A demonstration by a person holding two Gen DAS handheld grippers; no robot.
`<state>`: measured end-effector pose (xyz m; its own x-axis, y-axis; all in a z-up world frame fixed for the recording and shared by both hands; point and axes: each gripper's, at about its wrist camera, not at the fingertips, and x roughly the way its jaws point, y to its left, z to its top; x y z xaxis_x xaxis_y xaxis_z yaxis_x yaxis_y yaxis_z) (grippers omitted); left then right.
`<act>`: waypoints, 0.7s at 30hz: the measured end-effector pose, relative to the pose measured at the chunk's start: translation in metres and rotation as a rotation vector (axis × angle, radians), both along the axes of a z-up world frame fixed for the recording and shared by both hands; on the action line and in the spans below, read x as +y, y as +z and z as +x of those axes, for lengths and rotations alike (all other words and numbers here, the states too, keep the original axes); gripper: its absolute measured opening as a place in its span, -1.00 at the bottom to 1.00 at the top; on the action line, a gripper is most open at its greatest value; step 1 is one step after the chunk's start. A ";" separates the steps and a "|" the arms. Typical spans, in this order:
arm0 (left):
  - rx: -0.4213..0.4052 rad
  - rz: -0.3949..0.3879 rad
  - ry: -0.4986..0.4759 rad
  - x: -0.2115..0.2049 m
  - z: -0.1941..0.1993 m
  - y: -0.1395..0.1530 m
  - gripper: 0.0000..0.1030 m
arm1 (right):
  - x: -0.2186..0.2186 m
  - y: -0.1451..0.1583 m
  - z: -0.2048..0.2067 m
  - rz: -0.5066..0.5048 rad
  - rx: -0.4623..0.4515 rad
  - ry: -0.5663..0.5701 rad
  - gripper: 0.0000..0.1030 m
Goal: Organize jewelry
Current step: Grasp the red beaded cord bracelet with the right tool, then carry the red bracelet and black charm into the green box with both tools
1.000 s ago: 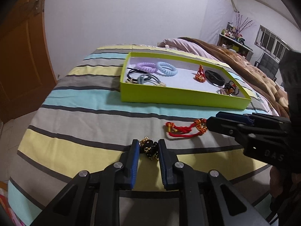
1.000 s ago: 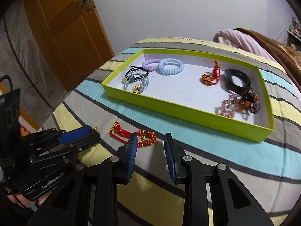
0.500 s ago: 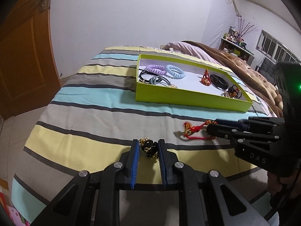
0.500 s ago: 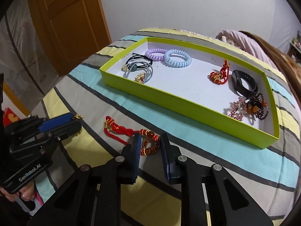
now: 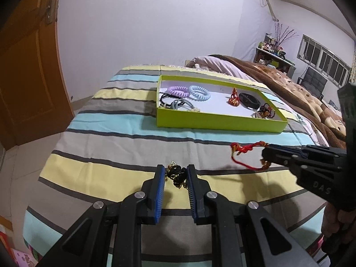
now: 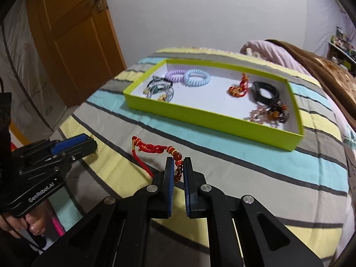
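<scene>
Pinching a red cord bracelet [image 6: 155,150] by its beads, the right hand-held gripper [image 6: 178,166] has just been closing on it. The left hand-held gripper [image 5: 175,173] clamps a black-and-gold bracelet [image 5: 176,175]. A green tray [image 6: 211,116] lies at one o'clock on the striped bed [image 6: 244,169].

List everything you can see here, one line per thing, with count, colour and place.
tray: 1, lime green, on the bed
spiral hair ties: 2, lilac and pale blue, tray's far left
elastic hair ties: a bunch, black and grey-blue, tray's left corner
red knot charm: 1, tray's middle
black band: 1, tray's right
beaded bracelets: a pile, pink and dark, tray's right corner
bedspread: 1, striped
blanket: 1, brown, far right
door: 1, orange-brown, left
red cord bracelet: 1, in right gripper
black and gold bracelet: 1, in left gripper
</scene>
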<state>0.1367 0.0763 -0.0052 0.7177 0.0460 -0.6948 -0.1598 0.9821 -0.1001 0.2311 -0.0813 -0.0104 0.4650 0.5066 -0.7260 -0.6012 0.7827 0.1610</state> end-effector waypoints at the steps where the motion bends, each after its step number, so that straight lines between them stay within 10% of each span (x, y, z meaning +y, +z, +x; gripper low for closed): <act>1: -0.006 0.003 -0.004 -0.002 -0.001 0.002 -0.62 | -0.004 0.004 -0.002 0.009 -0.007 -0.011 -0.85; 21: -0.125 0.049 -0.097 -0.038 -0.016 0.055 -0.62 | -0.052 0.057 -0.033 0.101 -0.123 -0.127 -0.85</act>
